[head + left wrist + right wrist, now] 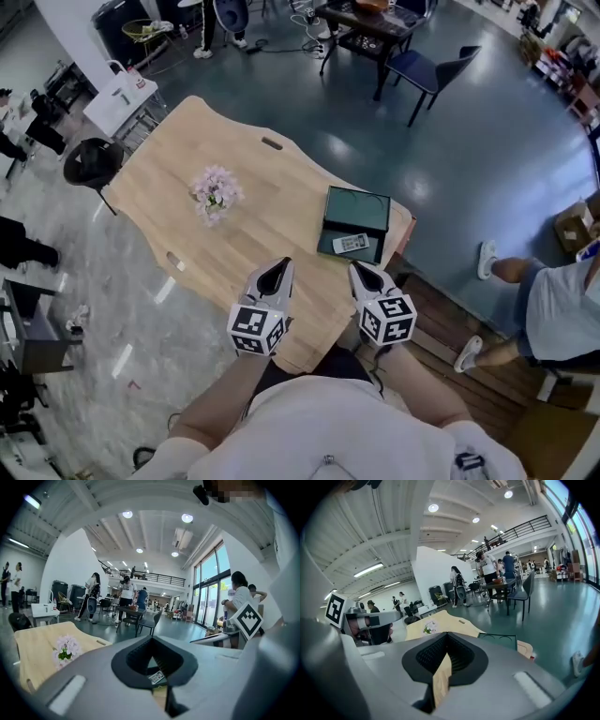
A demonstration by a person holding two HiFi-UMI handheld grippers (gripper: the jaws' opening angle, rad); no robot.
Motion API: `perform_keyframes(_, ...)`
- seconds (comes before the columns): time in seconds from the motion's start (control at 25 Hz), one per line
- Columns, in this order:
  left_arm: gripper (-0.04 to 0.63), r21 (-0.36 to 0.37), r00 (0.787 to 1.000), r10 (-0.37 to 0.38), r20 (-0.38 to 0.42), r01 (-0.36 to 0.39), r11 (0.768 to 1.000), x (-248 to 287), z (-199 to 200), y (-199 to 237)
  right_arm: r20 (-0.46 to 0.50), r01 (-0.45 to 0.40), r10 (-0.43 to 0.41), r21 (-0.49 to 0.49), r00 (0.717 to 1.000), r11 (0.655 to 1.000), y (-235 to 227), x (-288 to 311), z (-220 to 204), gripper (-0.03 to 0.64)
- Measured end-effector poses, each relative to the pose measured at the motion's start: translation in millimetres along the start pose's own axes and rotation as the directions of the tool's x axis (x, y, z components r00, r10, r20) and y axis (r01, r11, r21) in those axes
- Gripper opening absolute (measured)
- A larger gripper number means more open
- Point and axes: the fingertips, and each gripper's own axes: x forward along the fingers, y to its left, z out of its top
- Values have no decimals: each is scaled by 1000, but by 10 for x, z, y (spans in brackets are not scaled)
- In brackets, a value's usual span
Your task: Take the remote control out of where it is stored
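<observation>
A grey-white remote control (352,244) lies in the near part of an open dark green box (357,210) at the right end of the wooden table (187,169). My left gripper (276,273) hovers over the table's near edge, left of the box, jaws together and holding nothing. My right gripper (365,273) is just short of the box and the remote, also shut and empty. In the left gripper view the shut gripper (152,640) fills the lower picture. In the right gripper view the box (499,641) shows beyond the shut gripper (447,637).
A small bunch of pale pink flowers (216,194) stands mid-table. A black chair (92,161) is at the table's left end, with a white cart (122,98) behind it. A seated person (562,309) is at the right. A dark table and chairs (375,37) stand farther back.
</observation>
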Motion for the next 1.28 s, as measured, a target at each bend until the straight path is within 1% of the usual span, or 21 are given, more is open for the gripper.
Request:
perform_keyframes(0.08, 1, -8, 999, 33, -13, -33, 999, 46, -58, 65, -25, -26, 26, -6, 999, 1000, -19, 144, -52, 28)
perform_keyframes(0.16, 1, -20, 998, 57, -30, -58, 998, 74, -148, 135, -41, -31, 30, -29, 999, 999, -54, 252, -97, 26)
perform_keyframes(0.24, 1, -27, 996, 74, -44, -75, 997, 102, -229, 207, -49, -26, 23, -73, 999, 997, -141, 356, -125, 26)
perform_keyframes(0.32, 1, -35, 995, 91, -49, -92, 995, 128, -274, 289, -80, -36, 26, -123, 996, 992, -278, 493, -183, 26)
perform_keyframes(0.4, 1, -46, 993, 106, -49, -108, 993, 143, -304, 341, -153, -74, 43, -207, 987, 975, -450, 669, -301, 28)
perform_keyframes(0.44, 1, -50, 992, 113, -49, -115, 992, 144, -321, 353, -199, -99, 46, -268, 979, 958, -554, 774, -379, 28)
perform_keyframes(0.48, 1, -54, 992, 119, -51, -121, 991, 140, -344, 359, -247, -125, 41, -335, 968, 934, -673, 887, -466, 28)
perform_keyframes(0.56, 1, -65, 989, 134, -62, -138, 988, 100, -421, 382, -331, -179, 19, -461, 944, 869, -918, 1119, -646, 29)
perform_keyframes(0.6, 1, -74, 987, 146, -72, -151, 986, 60, -482, 414, -367, -213, 9, -520, 930, 827, -1022, 1240, -744, 29)
perform_keyframes(0.64, 1, -86, 983, 161, -85, -168, 982, 9, -559, 465, -406, -254, -4, -580, 914, 774, -1118, 1365, -859, 29)
perform_keyframes(0.68, 1, -100, 979, 178, -98, -187, 977, -50, -644, 527, -449, -300, -24, -633, 893, 713, -1211, 1490, -993, 39)
perform_keyframes(0.76, 1, -130, 969, 213, -125, -229, 965, -175, -807, 644, -541, -404, -65, -697, 839, 592, -1377, 1711, -1290, 106)
perform_keyframes(0.8, 1, -142, 963, 231, -138, -250, 958, -236, -881, 694, -581, -452, -83, -707, 810, 544, -1445, 1802, -1428, 118)
perform_keyframes(0.92, 1, -172, 945, 282, -167, -310, 935, -394, -1062, 835, -672, -571, -143, -707, 727, 417, -1615, 2018, -1770, 174)
perform_keyframes(1.04, 1, -202, 928, 318, -194, -355, 913, -525, -1217, 923, -724, -674, -218, -690, 655, 265, -1753, 2128, -2036, 229)
perform_keyframes(1.08, 1, -209, 924, 326, -200, -365, 907, -555, -1263, 950, -737, -702, -240, -675, 632, 226, -1786, 2154, -2115, 250)
perform_keyframes(1.12, 1, -212, 921, 331, -205, -372, 904, -576, -1307, 983, -750, -725, -258, -658, 609, 201, -1806, 2182, -2185, 267)
perform_keyframes(1.16, 1, -214, 918, 336, -209, -378, 901, -593, -1349, 1017, -760, -743, -274, -643, 589, 185, -1818, 2211, -2245, 284)
perform_keyframes(1.2, 1, -217, 916, 341, -212, -385, 897, -609, -1388, 1049, -766, -755, -288, -632, 575, 174, -1828, 2243, -2294, 298)
perform_keyframes(1.28, 1, -225, 911, 350, -217, -396, 890, -635, -1455, 1102, -768, -767, -318, -621, 555, 162, -1851, 2312, -2365, 304)
